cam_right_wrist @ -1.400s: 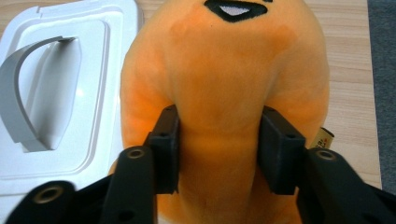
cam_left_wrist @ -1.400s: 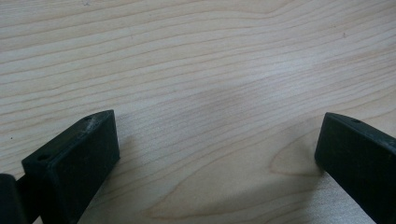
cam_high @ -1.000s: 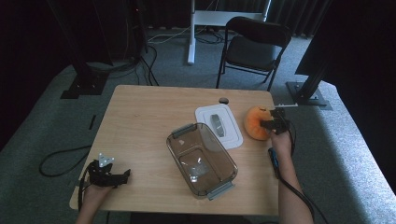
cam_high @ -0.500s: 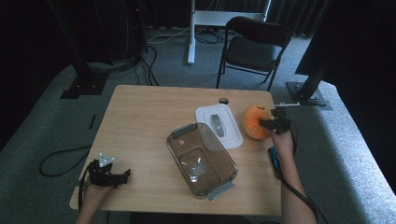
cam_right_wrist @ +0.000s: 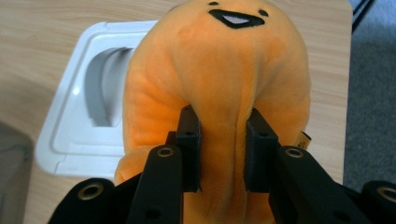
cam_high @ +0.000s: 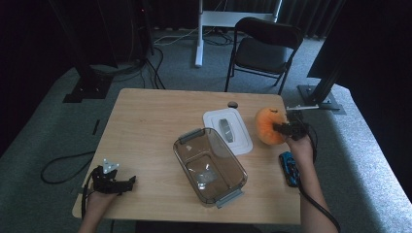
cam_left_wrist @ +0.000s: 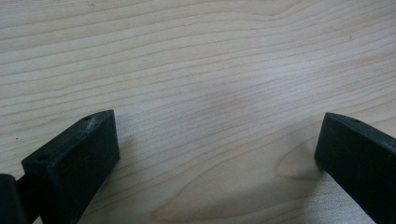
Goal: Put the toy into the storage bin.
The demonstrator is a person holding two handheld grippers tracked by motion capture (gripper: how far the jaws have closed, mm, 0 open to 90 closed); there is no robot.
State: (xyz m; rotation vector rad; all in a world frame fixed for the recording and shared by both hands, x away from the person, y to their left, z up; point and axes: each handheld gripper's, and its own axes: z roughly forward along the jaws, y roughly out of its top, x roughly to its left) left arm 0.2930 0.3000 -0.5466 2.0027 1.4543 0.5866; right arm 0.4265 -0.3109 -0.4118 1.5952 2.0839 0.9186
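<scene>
An orange plush toy [cam_high: 268, 125] with a small black face is pinched by my right gripper [cam_high: 284, 128] at the table's right side, lifted a little off the wood. In the right gripper view the two black pads [cam_right_wrist: 190, 140] squeeze a fold of the orange plush toy [cam_right_wrist: 224, 79] between them. A clear plastic container [cam_high: 209, 165] stands open at the table's middle, with its white lid [cam_high: 227, 130] lying flat beside it, just left of the toy. My left gripper [cam_high: 127, 183] rests low at the near left corner, jaws wide apart over bare wood [cam_left_wrist: 210, 93].
A small blue toy car [cam_high: 290, 168] lies near the right edge, under my right forearm. A small dark round object [cam_high: 232, 104] sits near the far edge. A black chair [cam_high: 265, 48] and stand legs are on the floor beyond the table [cam_high: 145, 126].
My right gripper has risen a little with the orange plush toy and drifted slightly. The left gripper has stayed where it was.
</scene>
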